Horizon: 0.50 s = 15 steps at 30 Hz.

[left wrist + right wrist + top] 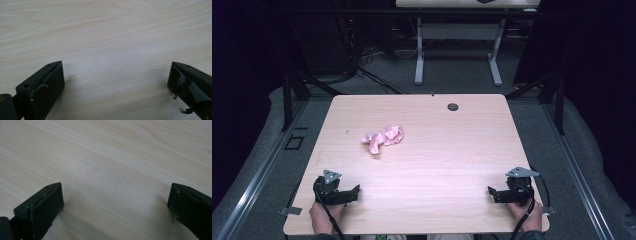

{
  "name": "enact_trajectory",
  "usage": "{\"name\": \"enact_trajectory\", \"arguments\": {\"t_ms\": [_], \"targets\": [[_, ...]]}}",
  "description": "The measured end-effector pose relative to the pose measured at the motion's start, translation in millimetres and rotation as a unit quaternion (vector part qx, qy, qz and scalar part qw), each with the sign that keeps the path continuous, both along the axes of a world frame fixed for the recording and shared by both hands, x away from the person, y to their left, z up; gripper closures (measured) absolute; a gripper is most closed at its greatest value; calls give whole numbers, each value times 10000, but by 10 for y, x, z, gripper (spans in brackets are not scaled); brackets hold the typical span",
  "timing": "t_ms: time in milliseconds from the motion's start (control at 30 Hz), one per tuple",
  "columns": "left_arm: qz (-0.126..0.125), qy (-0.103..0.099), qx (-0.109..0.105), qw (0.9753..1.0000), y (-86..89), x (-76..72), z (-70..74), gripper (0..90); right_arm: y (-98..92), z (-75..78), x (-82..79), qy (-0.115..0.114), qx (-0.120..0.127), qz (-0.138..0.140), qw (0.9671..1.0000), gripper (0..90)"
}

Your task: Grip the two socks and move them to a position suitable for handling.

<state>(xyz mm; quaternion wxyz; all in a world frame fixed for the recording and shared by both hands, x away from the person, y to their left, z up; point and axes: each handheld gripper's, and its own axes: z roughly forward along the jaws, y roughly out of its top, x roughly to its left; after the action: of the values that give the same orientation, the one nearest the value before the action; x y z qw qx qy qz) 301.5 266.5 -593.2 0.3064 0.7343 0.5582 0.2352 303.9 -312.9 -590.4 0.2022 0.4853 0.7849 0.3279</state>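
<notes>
A crumpled pink cloth point(383, 138) lies on the light wooden table point(452, 145), left of its middle. My left gripper point(353, 192) rests near the front left corner, held by a hand, well short of the cloth. In the left gripper view its two black jaws stand wide apart over bare wood, left gripper point(116, 75) open. My right gripper point(491, 193) sits near the front right corner, pointing left. Its jaws are also spread wide over bare wood, right gripper point(116, 195) open. Nothing lies between either pair of jaws.
A small dark grommet point(453, 106) is set in the table near its far edge. Beyond the table stands the white frame of another desk point(419, 55) with cables on the grey floor. Dark curtains close both sides.
</notes>
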Motion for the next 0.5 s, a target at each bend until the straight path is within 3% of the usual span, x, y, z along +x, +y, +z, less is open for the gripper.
{"name": "enact_trajectory", "arguments": {"t_ms": [500], "targets": [[60, 1, 3, 10000, -2, 6, 1, 9, -6, 6, 6, 21, -32, 21, 10000, 0]]}}
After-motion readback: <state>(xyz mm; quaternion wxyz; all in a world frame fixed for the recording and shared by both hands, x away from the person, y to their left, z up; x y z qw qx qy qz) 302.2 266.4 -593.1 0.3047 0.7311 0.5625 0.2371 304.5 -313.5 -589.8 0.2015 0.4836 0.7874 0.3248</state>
